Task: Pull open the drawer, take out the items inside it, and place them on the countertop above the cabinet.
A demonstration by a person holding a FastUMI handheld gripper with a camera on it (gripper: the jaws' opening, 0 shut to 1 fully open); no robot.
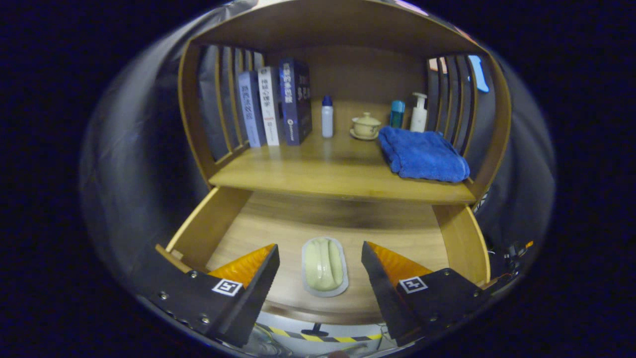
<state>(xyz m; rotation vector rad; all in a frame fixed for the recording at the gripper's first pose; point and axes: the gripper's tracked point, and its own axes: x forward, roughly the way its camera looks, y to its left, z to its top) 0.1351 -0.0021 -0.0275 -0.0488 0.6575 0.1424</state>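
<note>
The wooden drawer stands pulled open below the countertop. On its floor lies a pale green bar of soap in a grey dish. My gripper is open, and the soap dish lies between the two fingertips with a gap on each side. Neither finger touches it. The back of the drawer is hidden under the countertop.
On the countertop stand three books at the left, a small white bottle, a lidded cup on a saucer, a teal bottle, a pump bottle and a folded blue towel. Slatted side walls flank it.
</note>
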